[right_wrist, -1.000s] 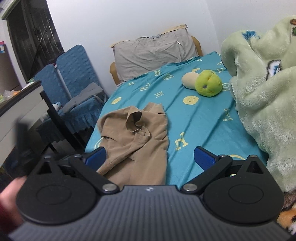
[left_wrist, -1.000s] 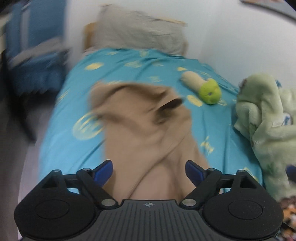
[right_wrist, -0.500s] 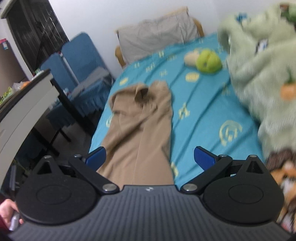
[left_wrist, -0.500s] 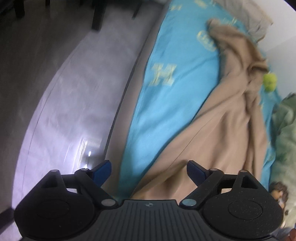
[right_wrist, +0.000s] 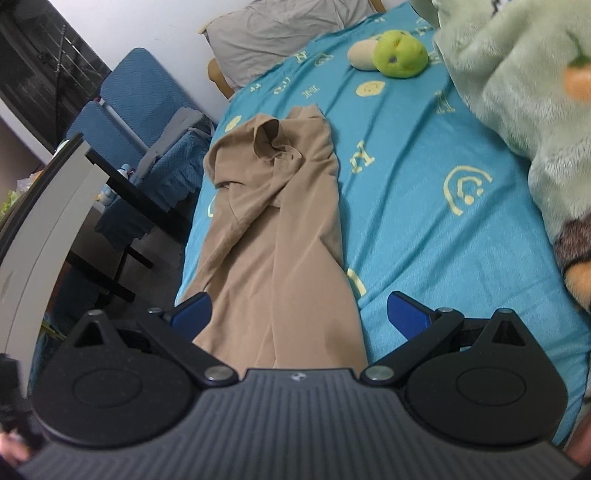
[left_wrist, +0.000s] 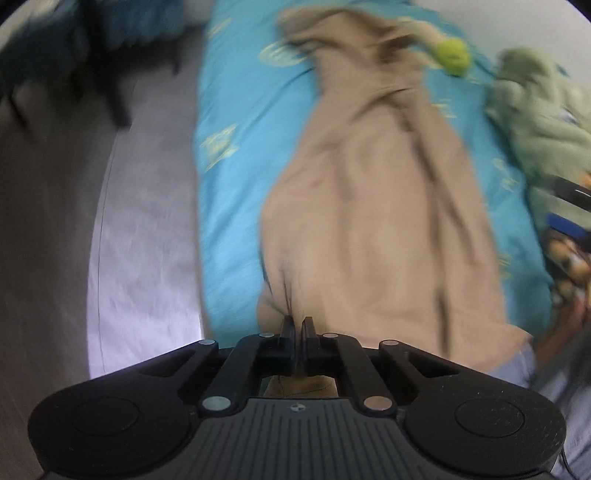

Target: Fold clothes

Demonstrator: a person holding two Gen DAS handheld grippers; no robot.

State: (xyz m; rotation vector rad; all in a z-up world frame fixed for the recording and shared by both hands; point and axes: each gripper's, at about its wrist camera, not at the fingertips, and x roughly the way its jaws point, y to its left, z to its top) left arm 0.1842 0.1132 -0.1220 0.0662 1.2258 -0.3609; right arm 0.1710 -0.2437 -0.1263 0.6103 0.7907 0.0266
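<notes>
Tan trousers lie lengthwise on the blue bed sheet, rumpled at the far end. My left gripper is shut on the near hem of the tan trousers, and the cloth puckers at the jaws. In the right wrist view the trousers run from the near bed edge toward the pillow. My right gripper is open and empty, with its blue pads on either side of the near end of the cloth, above it.
A fluffy green blanket is heaped on the right of the bed. A green and cream plush toy and a grey pillow lie at the far end. Blue chairs and a dark table stand left of the bed, over grey floor.
My left gripper was open half a second ago and is now shut on the trouser hem. My right gripper has moved nearer over the cloth's near end and stays open.
</notes>
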